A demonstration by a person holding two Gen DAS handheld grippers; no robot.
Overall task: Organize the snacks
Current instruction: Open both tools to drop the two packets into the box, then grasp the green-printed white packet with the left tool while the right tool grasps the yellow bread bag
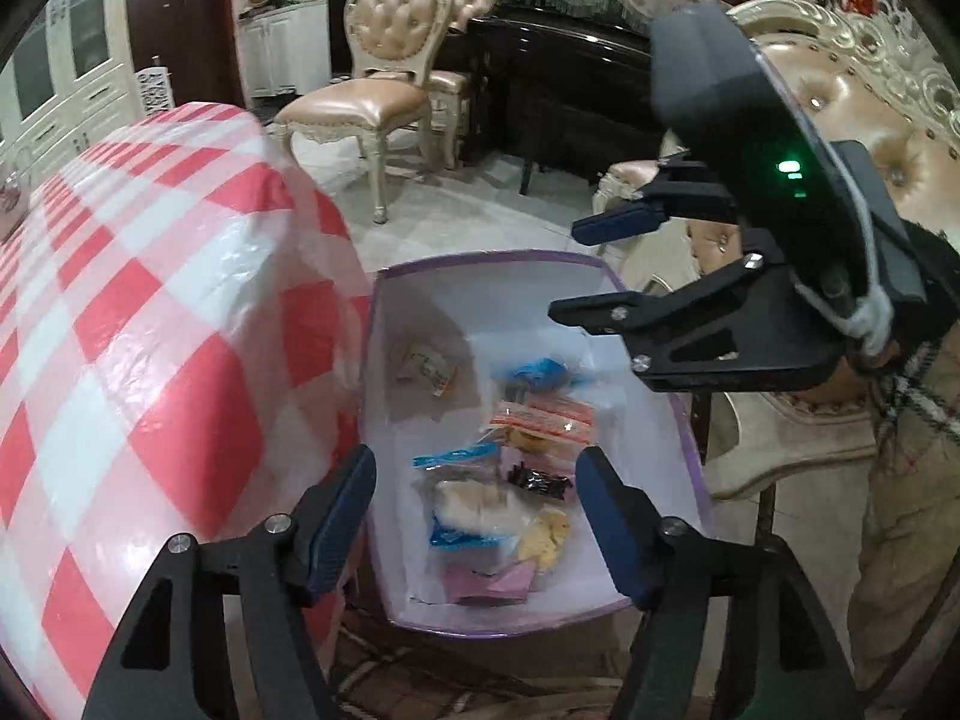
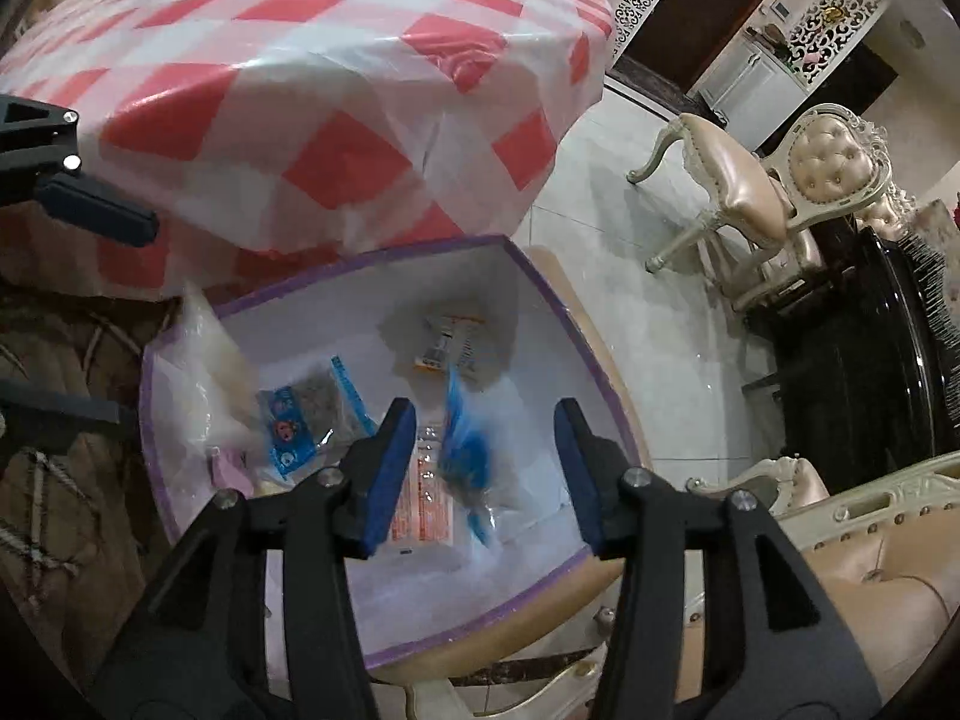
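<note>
Jaws of both the left gripper [image 1: 474, 516] and the right gripper [image 2: 483, 468] stand released and empty above the box [image 1: 690, 420]. Snack packets [image 1: 480, 504] lie loose inside: light, crinkly, probably slippery film; pinch a sealed edge. Checked tablecloth [image 1: 150, 312] adjoins the box.

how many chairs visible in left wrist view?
2 clear: one chair standing beyond the checked table; one chair behind the right gripper. More may be hidden.

Snack packets [image 1: 480, 504] blurred — labels unreadable, box [image 1: 690, 438] corner hidden.
</note>
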